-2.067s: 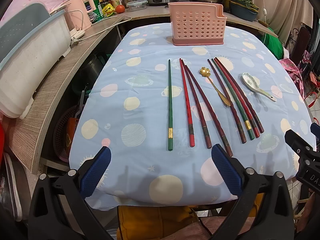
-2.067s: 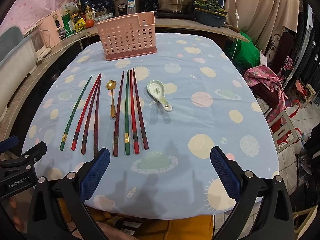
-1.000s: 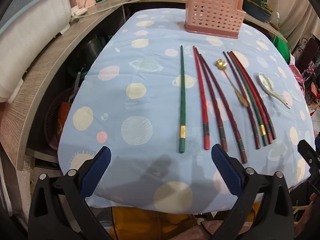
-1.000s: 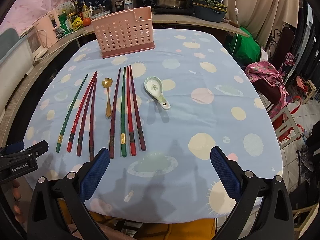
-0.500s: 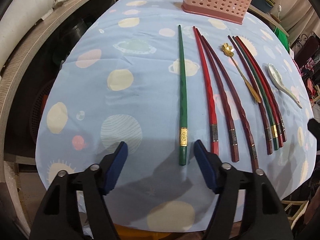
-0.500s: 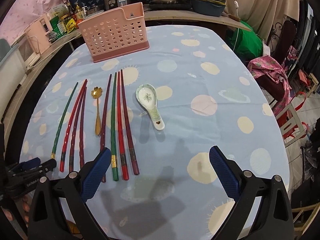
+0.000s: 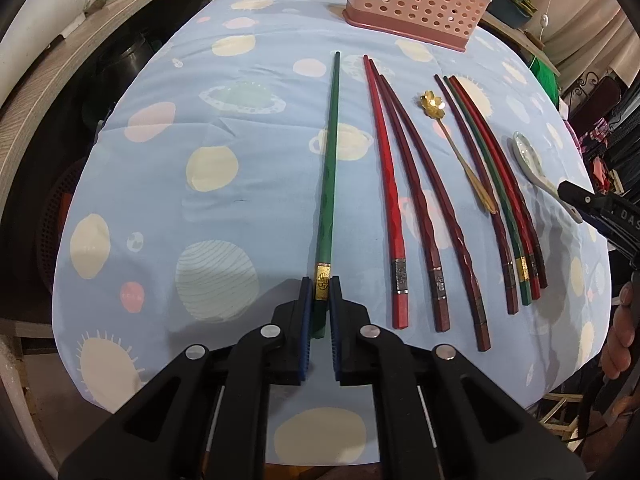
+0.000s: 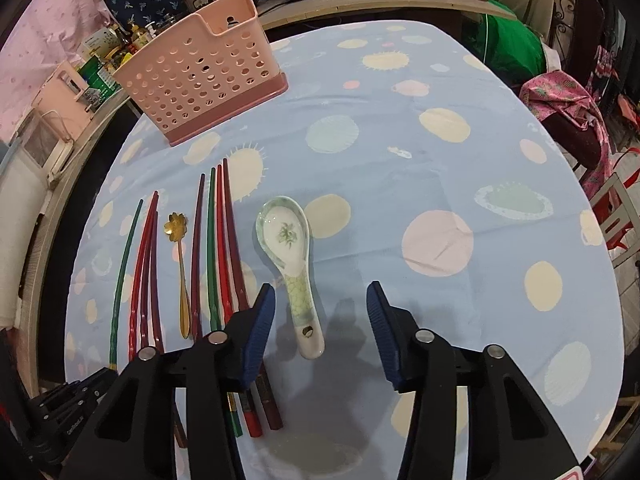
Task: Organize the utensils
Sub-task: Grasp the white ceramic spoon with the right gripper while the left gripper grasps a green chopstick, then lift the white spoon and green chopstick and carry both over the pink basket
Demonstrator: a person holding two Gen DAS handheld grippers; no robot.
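Lying lengthwise down the centre of the left wrist view, the green chopstick (image 7: pixel 329 184) has its gold-banded butt end clamped between the blue pads of the left gripper (image 7: pixel 321 304), whose jaws are closed onto it at lower centre. To its right run a red chopstick (image 7: pixel 386 188) and two dark red ones, then the gold spoon (image 7: pixel 456 144) with a flower-shaped bowl, then a tight bundle of four chopsticks (image 7: pixel 496 184), and the ceramic spoon (image 7: pixel 532 164) at the right edge. The pink perforated utensil holder (image 7: pixel 416 0) stands at top centre on the blue spotted tablecloth (image 7: pixel 248 184).

In the right wrist view, the right gripper (image 8: pixel 320 320) has its jaws spread wide, straddling the handle of the ceramic spoon (image 8: pixel 290 260) without touching it; its left pad overlaps the bundle's butt ends. The holder (image 8: pixel 200 76) sits at upper left. The left gripper's body (image 8: pixel 60 416), lower left, bears small white lettering too blurred to read. Bare tablecloth fills the right half, up to the table's curved edge (image 8: pixel 600 216).
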